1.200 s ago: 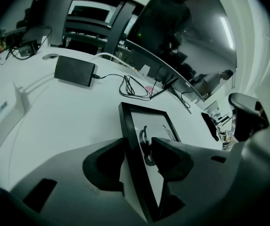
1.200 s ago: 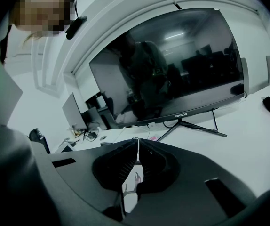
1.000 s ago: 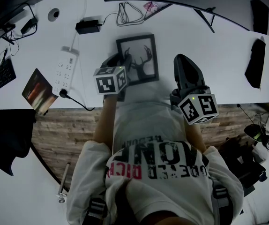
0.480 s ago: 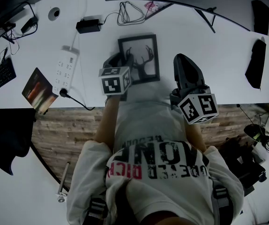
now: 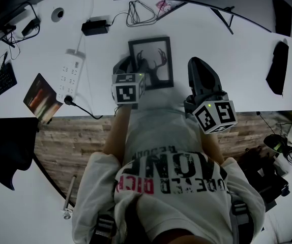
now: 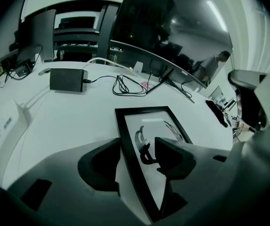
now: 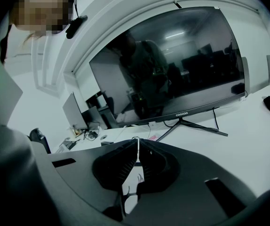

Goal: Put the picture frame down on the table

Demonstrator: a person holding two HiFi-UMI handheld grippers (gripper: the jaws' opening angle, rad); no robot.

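Note:
A black picture frame (image 5: 158, 60) with an antler print lies flat on the white table (image 5: 227, 60), close to the near edge. My left gripper (image 5: 132, 67) straddles its left side bar. In the left gripper view, the frame (image 6: 161, 121) runs between the jaws of that gripper (image 6: 137, 142), which have just been opening. The left jaw sits at the frame's outer edge, and the right jaw stands over the glass with a gap. My right gripper (image 5: 199, 65) rests to the right of the frame, shut (image 7: 137, 144) with nothing in it.
A power strip (image 5: 70, 74), a black adapter (image 5: 95, 28) and a coiled cable (image 5: 141, 14) lie left of and behind the frame. A tablet (image 5: 40, 98) overhangs the table's near edge. A curved monitor (image 7: 172, 74) stands at the back, and a black object (image 5: 277, 67) lies far right.
The left gripper has rolled, its marker cube swinging a little to the right, and its jaws stand wider round the frame's side bar. The right gripper has kept still.

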